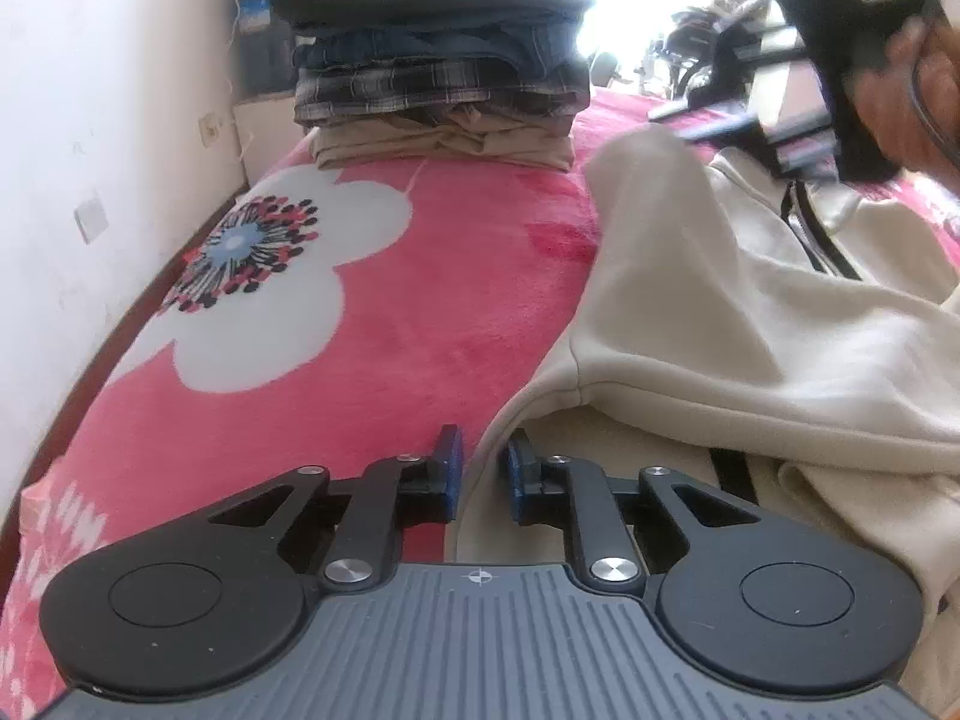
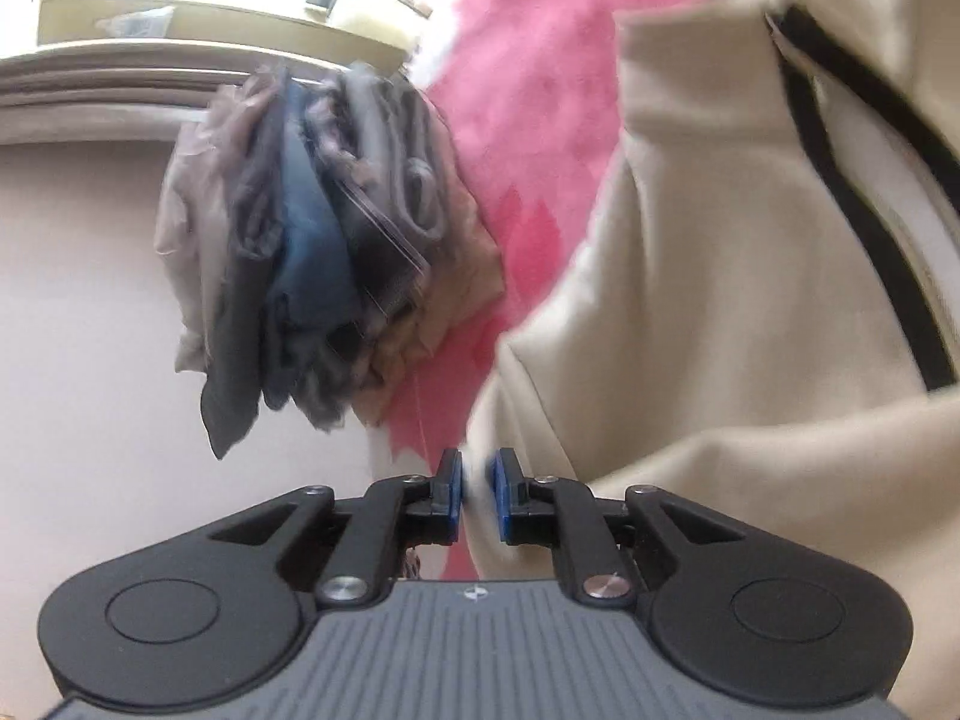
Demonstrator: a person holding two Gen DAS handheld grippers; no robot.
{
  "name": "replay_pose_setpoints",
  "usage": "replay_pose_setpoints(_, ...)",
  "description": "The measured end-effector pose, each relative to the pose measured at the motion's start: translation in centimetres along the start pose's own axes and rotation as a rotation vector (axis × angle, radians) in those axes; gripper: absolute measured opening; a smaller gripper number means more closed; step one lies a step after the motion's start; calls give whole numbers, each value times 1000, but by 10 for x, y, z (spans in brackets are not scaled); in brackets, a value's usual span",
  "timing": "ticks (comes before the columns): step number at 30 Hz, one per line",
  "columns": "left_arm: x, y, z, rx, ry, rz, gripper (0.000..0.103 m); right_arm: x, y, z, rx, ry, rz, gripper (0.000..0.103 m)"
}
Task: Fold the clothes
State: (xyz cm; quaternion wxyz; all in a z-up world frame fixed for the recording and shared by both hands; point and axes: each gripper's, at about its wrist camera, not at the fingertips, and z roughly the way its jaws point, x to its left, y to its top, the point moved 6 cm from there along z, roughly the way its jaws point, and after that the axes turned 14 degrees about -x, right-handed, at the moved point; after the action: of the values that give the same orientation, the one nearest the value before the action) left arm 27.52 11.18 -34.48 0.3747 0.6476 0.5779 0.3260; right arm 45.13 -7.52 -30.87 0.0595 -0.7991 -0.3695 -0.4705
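Near: left gripper (image 1: 483,480) pinches the hem of the cream jacket (image 1: 720,312), jaws narrow; right gripper (image 2: 477,495) nips its edge too, prob. to pull it flat on the pink blanket (image 1: 390,330). Far: folded stack (image 1: 438,60), clear of the work.

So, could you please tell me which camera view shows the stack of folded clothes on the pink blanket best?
The left wrist view: the stack of folded clothes sits upright and sharp, its khaki, plaid, denim and grey layers distinct. The right wrist view shows the same stack tilted sideways and smeared by motion blur.
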Motion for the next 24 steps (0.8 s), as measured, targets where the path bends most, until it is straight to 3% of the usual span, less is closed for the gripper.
replay_pose_setpoints(3, -1, -1, -3, -5, 4, 9, 11, 40, 9, 8, 16, -38, -213, 15)
replay_pose_setpoints(5, 0, -2, -4, -8, 6, 9, 10, 70, 5, 19, 61, -61, -422, 15)
replay_pose_setpoints(7, 0, -3, -4, -11, 5, 16, 10, 99, -10, 38, 159, -97, -638, 18)
replay_pose_setpoints(9, -1, -4, -4, -15, 5, 23, 10, 117, -33, 56, 258, -145, -817, 28)
replay_pose_setpoints(12, -1, -6, -5, -20, 6, 35, 10, 118, -60, 78, 366, -311, -1034, 29)
replay_pose_setpoints(16, -2, -8, -5, -26, 9, 44, 10, 105, -84, 91, 472, -429, -1229, 28)
replay_pose_setpoints(19, -2, -9, -5, -27, 11, 43, 10, 96, -88, 98, 490, -457, -1272, 7)
replay_pose_setpoints(21, -3, -10, -5, -26, 14, 42, 10, 97, -83, 100, 461, -417, -1196, 5)
replay_pose_setpoints(24, -2, -11, -6, -18, 19, 29, 10, 97, -75, 98, 364, -284, -1056, 4)
